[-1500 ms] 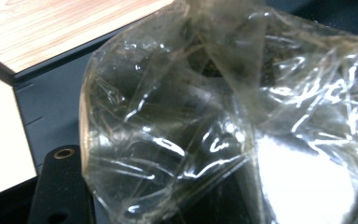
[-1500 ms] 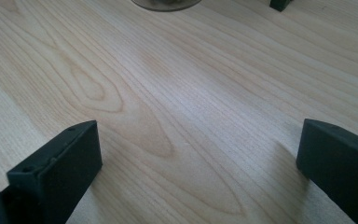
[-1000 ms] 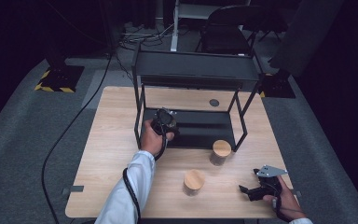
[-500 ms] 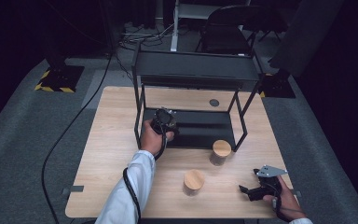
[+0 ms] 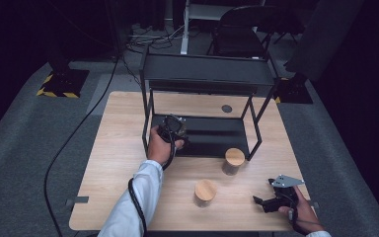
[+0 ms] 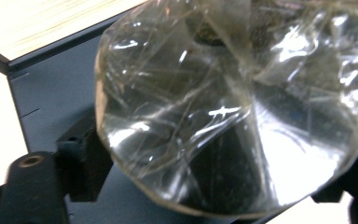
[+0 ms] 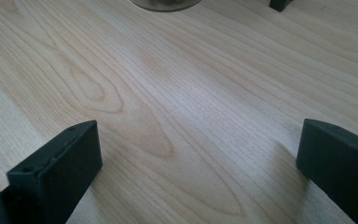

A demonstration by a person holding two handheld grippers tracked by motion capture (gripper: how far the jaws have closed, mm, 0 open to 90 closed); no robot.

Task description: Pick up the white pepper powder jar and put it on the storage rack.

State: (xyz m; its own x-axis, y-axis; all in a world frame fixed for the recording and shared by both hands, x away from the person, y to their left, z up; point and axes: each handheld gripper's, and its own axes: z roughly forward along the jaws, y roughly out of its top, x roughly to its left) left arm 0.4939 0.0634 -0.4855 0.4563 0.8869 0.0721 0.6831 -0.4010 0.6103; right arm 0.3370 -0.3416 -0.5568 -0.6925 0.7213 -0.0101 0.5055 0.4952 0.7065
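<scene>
My left gripper reaches onto the bottom tray of the black metal shelf. In the left gripper view a clear jar stands between its jaws, close to the camera, over the dark tray. The left gripper has just been opening, and its pads stand off the jar's sides. Two more jars with wooden lids sit on the table, one by the shelf's front right leg and one nearer me. My right gripper rests low at the table's front right, and the right gripper stands open over bare wood.
The shelf fills the back middle of the light wooden table. A small dark disc lies on the table behind the tray. In the right gripper view a jar's base shows at the top edge. A black cable trails off to the left.
</scene>
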